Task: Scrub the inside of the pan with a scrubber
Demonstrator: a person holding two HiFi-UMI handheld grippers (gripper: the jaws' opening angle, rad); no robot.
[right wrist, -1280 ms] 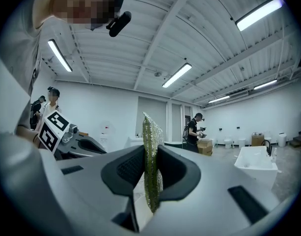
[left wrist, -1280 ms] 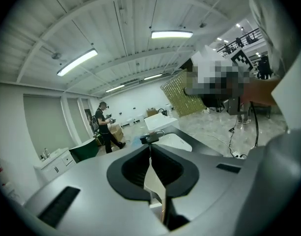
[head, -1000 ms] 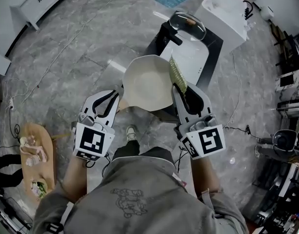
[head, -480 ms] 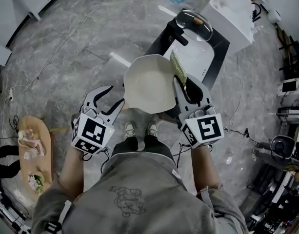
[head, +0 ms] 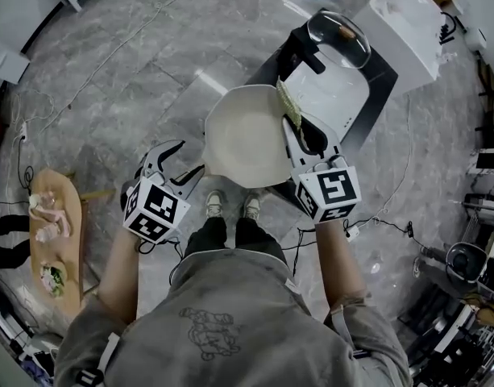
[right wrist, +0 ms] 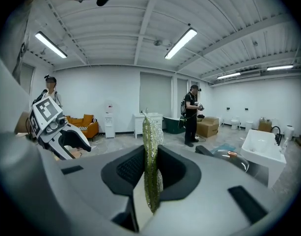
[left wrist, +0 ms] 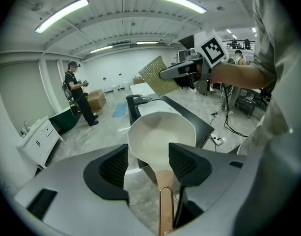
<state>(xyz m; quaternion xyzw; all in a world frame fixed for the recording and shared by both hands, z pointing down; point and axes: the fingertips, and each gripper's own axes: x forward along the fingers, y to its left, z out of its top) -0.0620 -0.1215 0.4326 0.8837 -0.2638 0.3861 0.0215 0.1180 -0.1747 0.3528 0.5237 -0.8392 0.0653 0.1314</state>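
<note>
Pan (head: 245, 139): white, mouth up, set on the near corner of the black worktop (head: 382, 72), just in front of the person.
Pan long axis: runs from bowl to wooden handle (left wrist: 165, 200); the handle end sticks out past the worktop edge towards the person, the bowl end points away. In the head view the handle slants down and to the left.
Left claw (left wrist: 149, 156): wide open, its jaws having just been opening. The handle lies in the gap between the two pads, nearer the right one, and neither pad presses on it.
Left claw, head view (head: 186, 158): at the pan's near left edge, tilted downwards.
Right claw (right wrist: 150, 161): closed on the scrubber (right wrist: 151, 132), pads clamped on both faces of it.
Scrubber: a thin yellow-green mesh sheet, held on edge; its long axis follows the claw and points away from the person.
Scrubber place: in the air by the pan's right rim (head: 288, 103); from the left gripper view it hangs above the pan, clear of it (left wrist: 157, 75).
Farther along the worktop: a glass lid (head: 338, 37).
</note>
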